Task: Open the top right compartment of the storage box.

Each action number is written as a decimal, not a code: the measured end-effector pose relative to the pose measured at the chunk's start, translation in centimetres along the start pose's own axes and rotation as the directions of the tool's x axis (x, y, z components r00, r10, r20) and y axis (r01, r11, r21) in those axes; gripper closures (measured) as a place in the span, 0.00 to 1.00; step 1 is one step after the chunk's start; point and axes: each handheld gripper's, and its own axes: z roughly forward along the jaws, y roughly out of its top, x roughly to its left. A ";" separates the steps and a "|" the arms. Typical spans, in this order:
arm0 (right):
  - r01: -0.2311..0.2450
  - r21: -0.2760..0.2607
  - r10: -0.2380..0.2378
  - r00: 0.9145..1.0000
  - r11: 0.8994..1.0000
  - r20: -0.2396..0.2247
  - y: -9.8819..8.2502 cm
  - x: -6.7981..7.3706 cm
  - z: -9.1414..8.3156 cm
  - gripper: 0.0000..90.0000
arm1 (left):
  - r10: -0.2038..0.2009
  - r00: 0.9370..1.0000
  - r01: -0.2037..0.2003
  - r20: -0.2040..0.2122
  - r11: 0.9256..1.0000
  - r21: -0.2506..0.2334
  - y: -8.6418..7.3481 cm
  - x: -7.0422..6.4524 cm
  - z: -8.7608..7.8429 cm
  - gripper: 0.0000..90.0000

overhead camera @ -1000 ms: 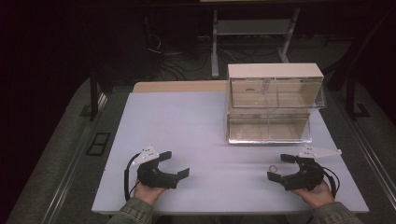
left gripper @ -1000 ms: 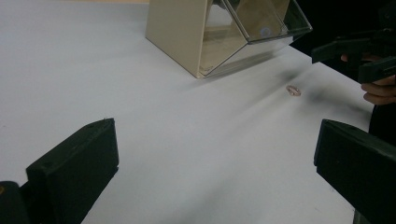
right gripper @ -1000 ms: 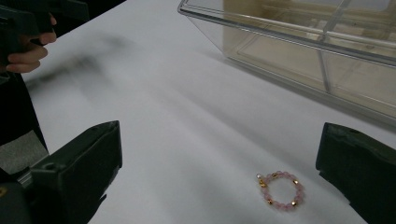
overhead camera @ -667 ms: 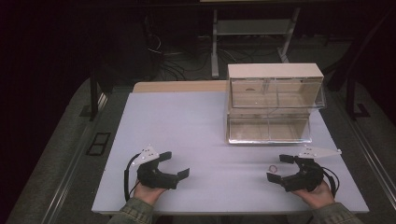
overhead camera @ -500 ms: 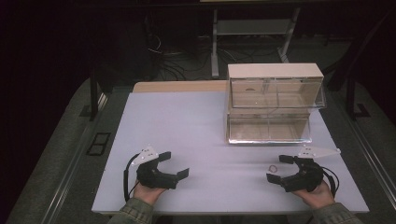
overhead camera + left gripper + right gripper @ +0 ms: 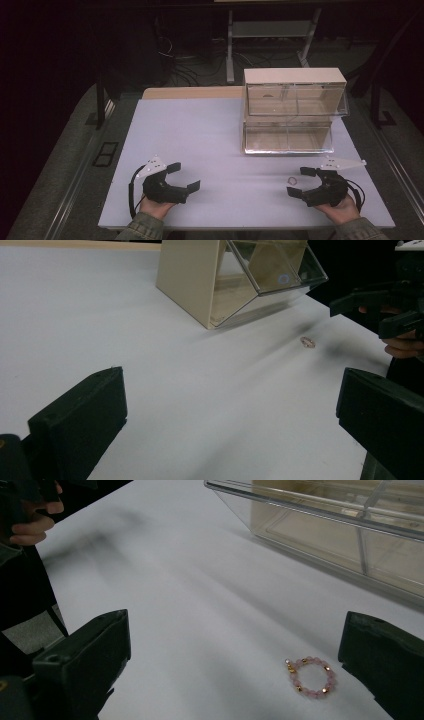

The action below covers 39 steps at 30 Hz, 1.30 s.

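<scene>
A small ring of pink and gold beads (image 6: pixel 309 676) lies flat on the white table (image 6: pixel 225 145), just ahead of my right gripper (image 6: pixel 299 181). In the high view the bead ring (image 6: pixel 292 179) sits between that gripper's spread jaws, nearer the far one. The right gripper is open and holds nothing. My left gripper (image 6: pixel 184 176) rests near the front left of the table, open and empty, with the bead ring (image 6: pixel 308 342) far off to its right. A two-tier clear drawer box (image 6: pixel 291 111) with a beige shell stands at the back right.
The drawer box (image 6: pixel 350 530) has both clear bins tilted forward and open. The table's front edge runs just under both hands. Beyond the table the floor is dark, with a metal stand (image 6: pixel 270 35) and cables behind.
The right gripper has crept slightly left toward the bead ring. The left gripper has stayed where it was.
</scene>
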 end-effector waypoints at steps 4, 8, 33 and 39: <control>-0.002 0.001 0.002 1.000 1.000 0.002 0.0 0.0 -0.1 0.00 | 0.004 1.000 -0.004 0.009 1.000 0.009 0.3 -0.2 0.1 0.00; -0.010 0.008 0.010 1.000 1.000 0.004 -0.1 0.0 -0.2 0.00 | 0.010 1.000 -0.011 0.024 1.000 0.022 0.6 -0.4 0.3 0.00; -0.021 0.006 0.021 1.000 1.000 0.008 -0.1 -0.2 -0.7 0.00 | 0.047 0.996 -0.052 0.079 0.997 0.057 3.8 -2.1 2.5 0.00; -0.019 0.011 0.018 1.000 1.000 0.007 -0.2 -0.2 -0.7 0.00 | 0.067 0.993 -0.074 0.094 0.994 0.074 4.8 -2.7 3.3 0.00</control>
